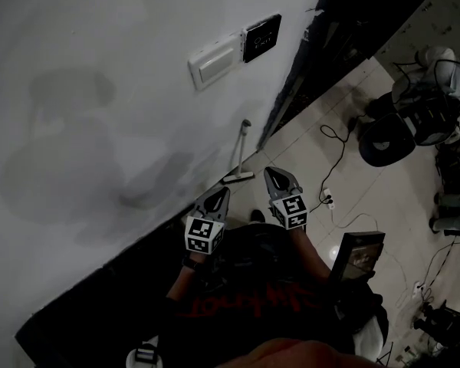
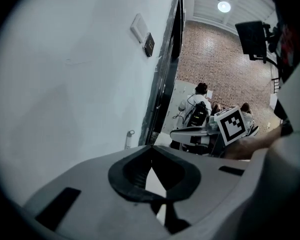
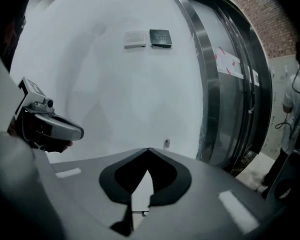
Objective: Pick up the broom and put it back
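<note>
The broom leans upright against the white wall, its pale head on the floor by the dark skirting. Its handle top shows just over the jaws as the broom in the left gripper view and the broom in the right gripper view. My left gripper is held near the broom's head, jaws together and empty. My right gripper hovers right of the head, also shut on nothing. Neither touches the broom. The left gripper and right gripper both point at the wall.
A white switch plate and a dark panel are on the wall. A dark door frame runs right of the broom. Cables, a power strip and black equipment lie on the tiled floor. People sit farther off.
</note>
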Demonstrator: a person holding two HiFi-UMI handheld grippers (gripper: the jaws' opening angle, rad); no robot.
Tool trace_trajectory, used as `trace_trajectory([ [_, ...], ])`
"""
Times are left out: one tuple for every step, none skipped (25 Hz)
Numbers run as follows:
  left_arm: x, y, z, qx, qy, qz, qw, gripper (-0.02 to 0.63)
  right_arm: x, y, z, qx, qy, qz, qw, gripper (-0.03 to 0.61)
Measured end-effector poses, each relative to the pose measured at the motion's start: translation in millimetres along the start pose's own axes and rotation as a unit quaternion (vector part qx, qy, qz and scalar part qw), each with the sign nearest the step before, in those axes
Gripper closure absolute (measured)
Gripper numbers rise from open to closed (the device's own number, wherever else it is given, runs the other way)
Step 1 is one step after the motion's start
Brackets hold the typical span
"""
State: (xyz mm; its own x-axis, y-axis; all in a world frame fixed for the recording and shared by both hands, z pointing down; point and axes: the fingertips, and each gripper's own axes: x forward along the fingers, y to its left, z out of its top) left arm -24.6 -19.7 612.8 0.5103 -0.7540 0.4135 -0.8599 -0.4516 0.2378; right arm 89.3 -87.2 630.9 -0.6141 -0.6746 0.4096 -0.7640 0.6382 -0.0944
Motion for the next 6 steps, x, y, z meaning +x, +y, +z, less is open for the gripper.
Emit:
trace_trajectory([
  [-0.4, -0.5, -2.0, 0.003, 0.004, -0.001, 1.0000, 0.609, -1.0, -0.2, -0.6, 0.001, 0.001, -0.001, 1.000, 0.578],
  [-0.7, -0.9, -3.6, 0.006, 0.007, -0.003, 1.0000, 0.609, -1.6, -0.4, -1.4, 0.001, 0.002, -0.002, 1.000, 0.578],
  [-0.8, -1.0, -4.7, 0.008, 0.010, -0.003, 0.9999, 0.609, -1.8, -0.5, -2.1, 0.001, 0.004, -0.002, 1.000, 0.578],
  [-0.7, -0.9, -5.5, 0.008, 0.012, -0.003, 0.9999, 0.609, -1.7, -0.4, -2.8, 0.001, 0.005, -0.002, 1.000, 0.578],
  [-0.6, -0.7, -6.1, 0.009, 0.014, -0.003, 0.9999, 0.609, -1.5, -0.2, -3.4, 0.002, 0.006, -0.001, 1.000, 0.578],
  [-0.4, -0.4, -6.7, 0.009, 0.015, -0.002, 0.9998, 0.609, -1.3, 0.1, -4.1, 0.002, 0.007, -0.001, 1.000, 0.578],
])
